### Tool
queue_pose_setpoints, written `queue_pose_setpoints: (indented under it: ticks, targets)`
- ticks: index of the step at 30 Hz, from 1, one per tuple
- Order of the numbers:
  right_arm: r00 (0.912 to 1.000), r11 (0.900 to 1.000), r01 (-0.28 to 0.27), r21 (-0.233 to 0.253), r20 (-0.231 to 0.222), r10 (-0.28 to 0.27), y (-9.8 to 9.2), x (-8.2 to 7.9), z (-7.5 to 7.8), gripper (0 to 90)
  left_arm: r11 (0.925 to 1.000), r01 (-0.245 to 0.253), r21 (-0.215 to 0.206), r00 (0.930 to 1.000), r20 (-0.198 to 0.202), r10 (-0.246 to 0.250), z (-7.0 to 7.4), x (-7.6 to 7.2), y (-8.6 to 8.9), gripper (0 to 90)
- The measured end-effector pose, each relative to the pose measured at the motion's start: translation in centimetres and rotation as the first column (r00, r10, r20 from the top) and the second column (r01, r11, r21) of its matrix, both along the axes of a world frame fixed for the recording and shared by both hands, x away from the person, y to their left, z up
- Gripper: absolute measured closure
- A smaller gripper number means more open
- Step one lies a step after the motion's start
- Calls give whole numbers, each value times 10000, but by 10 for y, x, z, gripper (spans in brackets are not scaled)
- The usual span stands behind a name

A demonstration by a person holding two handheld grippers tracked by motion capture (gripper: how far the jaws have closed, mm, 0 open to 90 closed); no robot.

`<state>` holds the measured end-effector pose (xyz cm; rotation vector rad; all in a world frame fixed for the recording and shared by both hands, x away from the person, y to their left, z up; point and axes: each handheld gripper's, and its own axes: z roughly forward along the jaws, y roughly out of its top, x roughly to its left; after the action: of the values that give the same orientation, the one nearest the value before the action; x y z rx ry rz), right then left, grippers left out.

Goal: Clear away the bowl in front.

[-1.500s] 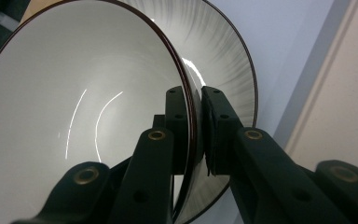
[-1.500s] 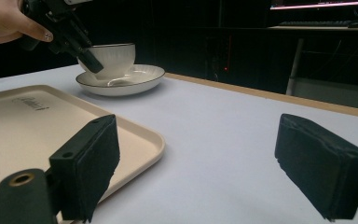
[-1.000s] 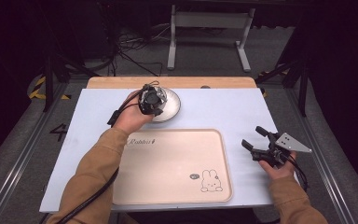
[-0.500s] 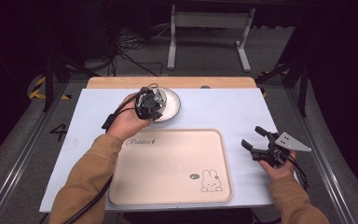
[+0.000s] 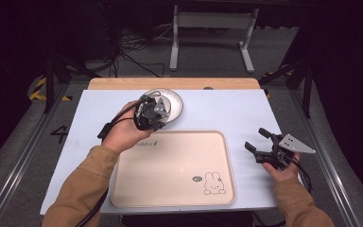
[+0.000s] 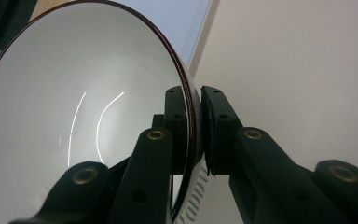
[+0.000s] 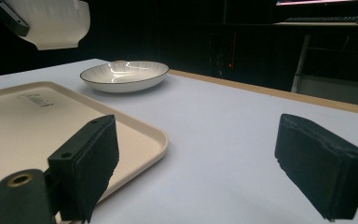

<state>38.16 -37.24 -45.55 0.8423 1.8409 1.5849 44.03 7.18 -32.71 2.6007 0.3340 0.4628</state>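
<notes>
- In the left gripper view the white bowl (image 6: 88, 112) runs off the left and bottom edges, and hides the desk behind it.
- In the high view the left tool (image 5: 150, 112) covers part of the plate (image 5: 174, 100).
- Writing on the tray (image 5: 184, 156) is too small to read.

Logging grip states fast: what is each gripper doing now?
Left gripper: shut on the bowl rim.
Right gripper: open, holding nothing.

Overhead view; two low views sharing tray (image 5: 170, 170).
</notes>
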Motion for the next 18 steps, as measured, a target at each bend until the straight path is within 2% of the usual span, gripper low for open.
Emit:
queue_pose_setpoints:
  ticks: [6, 7, 15, 18]
  targets:
    - [10000, 10000, -7, -1, 0, 7, 0, 0, 0, 141, 9989, 447, 162, 9989, 98, -448, 5, -14, -4, 819]
    - [10000, 10000, -3, -10, -6, 3, 0, 0, 0, 141, 9977, 633, 229, 9979, 91, -635, 7, -19, -6, 818]
    - [10000, 10000, -28, -44, 17, 28, 0, 0, 0, 141, 9923, 1214, 255, 9925, 103, -1217, 10, -39, -10, 819]
    - [10000, 10000, -26, -41, 9, 26, 0, 0, 0, 141, 9896, 1440, 11, 9896, 56, -1440, 10, -45, -9, 819]
